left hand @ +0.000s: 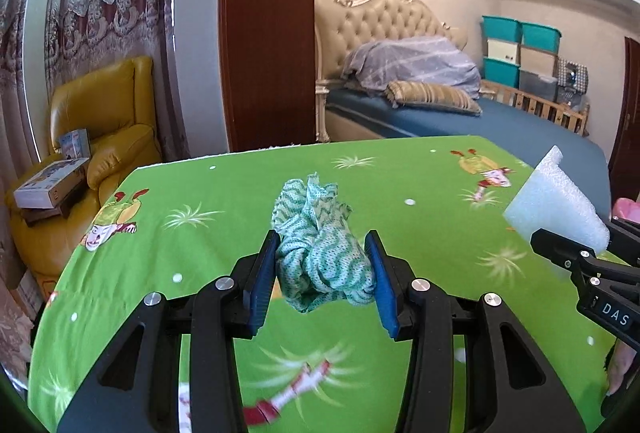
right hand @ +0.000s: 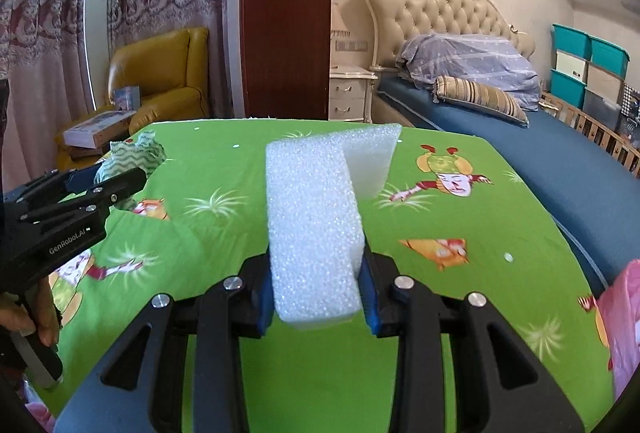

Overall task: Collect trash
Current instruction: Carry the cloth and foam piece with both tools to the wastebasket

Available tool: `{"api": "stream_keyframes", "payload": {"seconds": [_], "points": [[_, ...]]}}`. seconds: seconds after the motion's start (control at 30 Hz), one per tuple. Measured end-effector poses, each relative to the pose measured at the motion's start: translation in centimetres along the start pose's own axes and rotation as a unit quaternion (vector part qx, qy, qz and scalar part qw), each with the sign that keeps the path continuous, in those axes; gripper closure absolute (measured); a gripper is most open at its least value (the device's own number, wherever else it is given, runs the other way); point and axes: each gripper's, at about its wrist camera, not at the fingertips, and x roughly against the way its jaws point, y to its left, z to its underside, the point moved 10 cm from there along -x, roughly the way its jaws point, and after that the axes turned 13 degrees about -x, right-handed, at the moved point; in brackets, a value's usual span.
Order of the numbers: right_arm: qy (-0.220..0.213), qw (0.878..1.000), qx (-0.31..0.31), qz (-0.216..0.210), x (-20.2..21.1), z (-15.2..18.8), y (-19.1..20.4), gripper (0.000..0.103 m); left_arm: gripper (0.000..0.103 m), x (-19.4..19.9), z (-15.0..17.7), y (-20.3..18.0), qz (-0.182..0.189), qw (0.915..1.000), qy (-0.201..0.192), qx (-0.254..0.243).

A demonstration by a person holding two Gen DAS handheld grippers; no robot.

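Left claw (left hand: pixel 323 260) clamped on a crumpled green-and-white wavy-pattern cloth (left hand: pixel 320 245), both blue pads pressing its sides; the cloth is held off the tabletop (left hand: pixel 224 233), which has a green cartoon-print cover. Right claw (right hand: pixel 316 273) clamped on a white foam block (right hand: pixel 312 225), an L-shaped piece standing upright between the pads, top flap bent toward 1 o'clock. In the left wrist view the right claw and foam sit at 3 o'clock; in the right wrist view the left claw and cloth sit at 9 o'clock. Pink bag (right hand: pixel 624 325) at the 4 o'clock edge. Bed (right hand: pixel 560 161) beyond the tabletop, yellow armchair (left hand: pixel 108 113) at 10 o'clock.
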Motion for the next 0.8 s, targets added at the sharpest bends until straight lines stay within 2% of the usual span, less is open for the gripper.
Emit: {"api": "stream_keyframes", "payload": {"seconds": [0.3, 0.8], "points": [[-0.028, 1.000, -0.011, -0.007, 4.5, 1.8, -2.6, 0.069, 0.060, 3.4, 0.7, -4.1, 0.025, 0.9988, -0.038, -0.019], [-0.053, 0.998, -0.020, 0.007, 8.5, 4.2, -5.6, 0.069, 0.060, 5.5, 0.1, -9.7, 0.065, 0.9929, -0.068, -0.073]]}}
